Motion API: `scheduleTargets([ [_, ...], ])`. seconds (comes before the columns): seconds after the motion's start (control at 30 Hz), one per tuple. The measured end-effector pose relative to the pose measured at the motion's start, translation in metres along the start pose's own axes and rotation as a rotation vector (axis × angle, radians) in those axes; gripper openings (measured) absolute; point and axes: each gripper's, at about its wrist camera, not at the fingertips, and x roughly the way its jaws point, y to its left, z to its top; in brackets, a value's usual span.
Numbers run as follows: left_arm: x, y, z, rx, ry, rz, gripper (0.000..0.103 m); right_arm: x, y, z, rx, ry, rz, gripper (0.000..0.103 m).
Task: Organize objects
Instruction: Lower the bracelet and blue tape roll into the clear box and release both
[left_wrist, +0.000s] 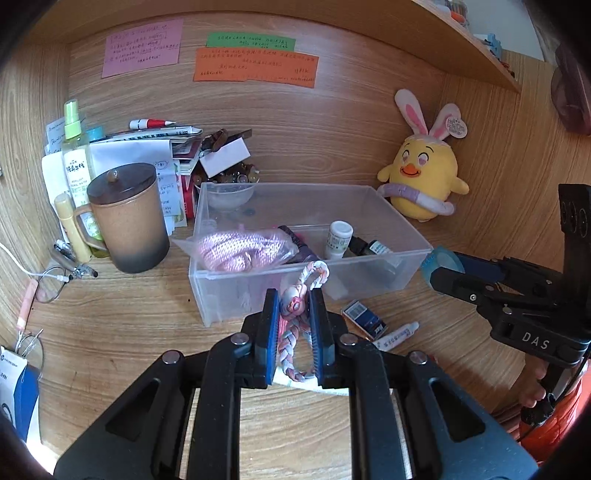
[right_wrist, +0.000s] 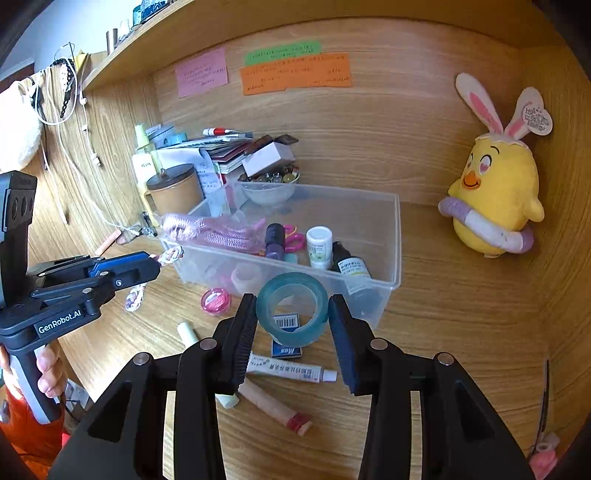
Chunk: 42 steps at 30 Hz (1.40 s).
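Observation:
My left gripper (left_wrist: 294, 301) is shut on a pink-and-white braided cord with a charm (left_wrist: 295, 321), held above the desk just in front of the clear plastic bin (left_wrist: 295, 192); it shows in the right wrist view (right_wrist: 155, 264) too. My right gripper (right_wrist: 291, 308) is shut on a roll of teal tape (right_wrist: 291, 308), held above the desk near the bin's (right_wrist: 397, 236) front right corner. The bin holds pink rope (right_wrist: 218, 230), a white bottle (right_wrist: 319, 245), a dark dropper bottle (right_wrist: 349, 264) and a purple tube (right_wrist: 275, 238).
On the desk lie a blue box (right_wrist: 286, 334), a white ointment tube (right_wrist: 288, 371), a pink round case (right_wrist: 215, 301), a lip balm (right_wrist: 188, 332) and a pink stick (right_wrist: 280, 408). A brown lidded mug (left_wrist: 127, 218), bottles and papers stand left. A yellow plush chick (left_wrist: 424, 177) sits right.

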Motion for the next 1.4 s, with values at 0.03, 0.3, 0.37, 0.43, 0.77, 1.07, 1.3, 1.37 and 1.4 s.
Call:
scheduleTargets([
  [0.03,0.002,-0.001,0.004,0.000,-0.003,-0.003,0.015,0.001,-0.001,0.003,0.000,-0.006,-0.002,0.037],
  [0.3,0.023,-0.015,0.033,0.034,-0.007,-0.014,0.015,0.023,-0.013,0.024,0.009,-0.018,-0.027,0.036],
  [0.37,0.030,-0.018,0.038,0.046,0.002,-0.010,0.015,0.030,-0.017,0.028,0.015,-0.011,-0.037,0.037],
  [0.43,0.039,-0.019,0.044,0.047,0.021,-0.019,0.015,0.037,-0.021,0.030,0.024,-0.003,-0.044,0.037],
  [0.77,0.086,-0.022,0.053,0.075,0.129,-0.022,0.015,0.074,-0.035,0.038,0.063,0.059,-0.045,0.037],
  [1.07,0.099,-0.028,0.060,0.119,0.146,-0.003,0.017,0.094,-0.033,0.037,0.046,0.111,-0.044,0.037],
  [1.3,0.095,-0.031,0.061,0.116,0.148,-0.024,0.040,0.093,-0.033,0.036,0.036,0.129,-0.043,0.037],
  [1.37,0.091,-0.033,0.061,0.121,0.134,-0.011,0.047,0.092,-0.034,0.036,0.033,0.128,-0.048,0.037],
  [1.4,0.088,-0.033,0.062,0.122,0.125,-0.006,0.055,0.090,-0.035,0.036,0.033,0.128,-0.049,0.037],
])
